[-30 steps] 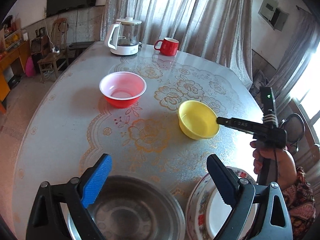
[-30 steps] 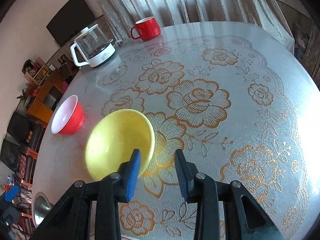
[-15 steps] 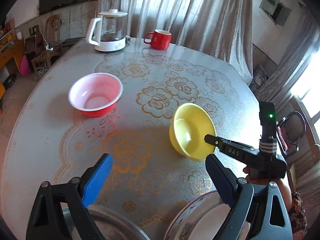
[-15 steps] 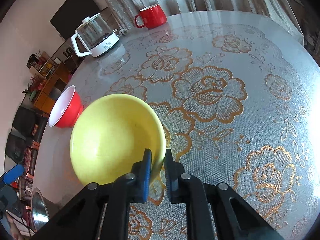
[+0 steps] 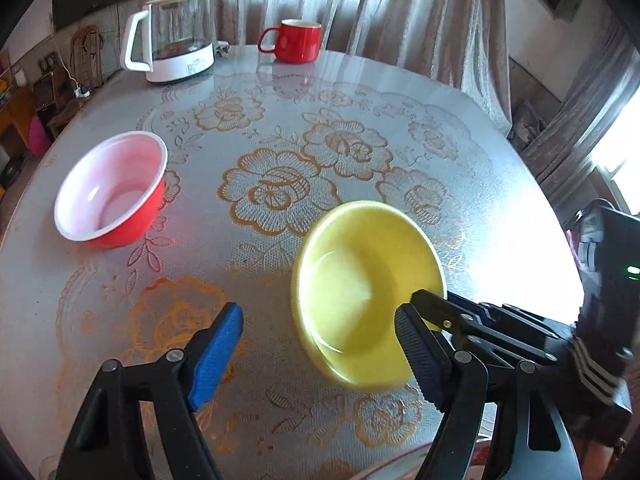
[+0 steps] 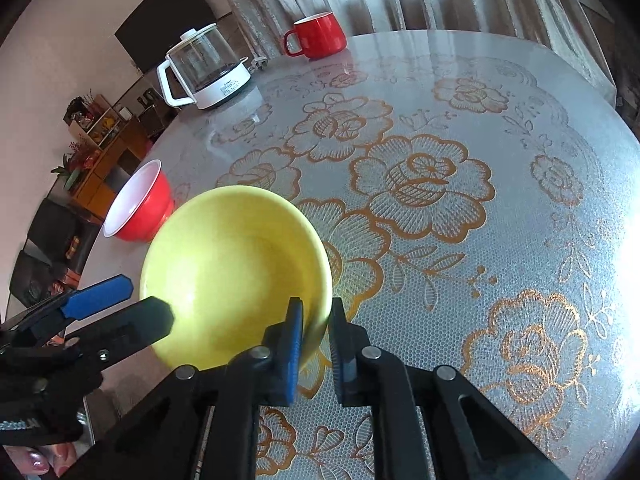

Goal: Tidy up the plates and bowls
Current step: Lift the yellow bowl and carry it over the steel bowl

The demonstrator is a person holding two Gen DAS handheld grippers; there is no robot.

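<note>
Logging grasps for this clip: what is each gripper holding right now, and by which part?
The right gripper pinches the yellow bowl by its near rim, wall between the pads. The left gripper is open, holding nothing.

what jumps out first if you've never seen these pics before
The yellow bowl grabs the eye: it sits mid-frame, tilted, its rim pinched by the right gripper above the floral table. Left of it, the red bowl with a white inside stands on the table. The left gripper hangs wide open and holds nothing.
</note>
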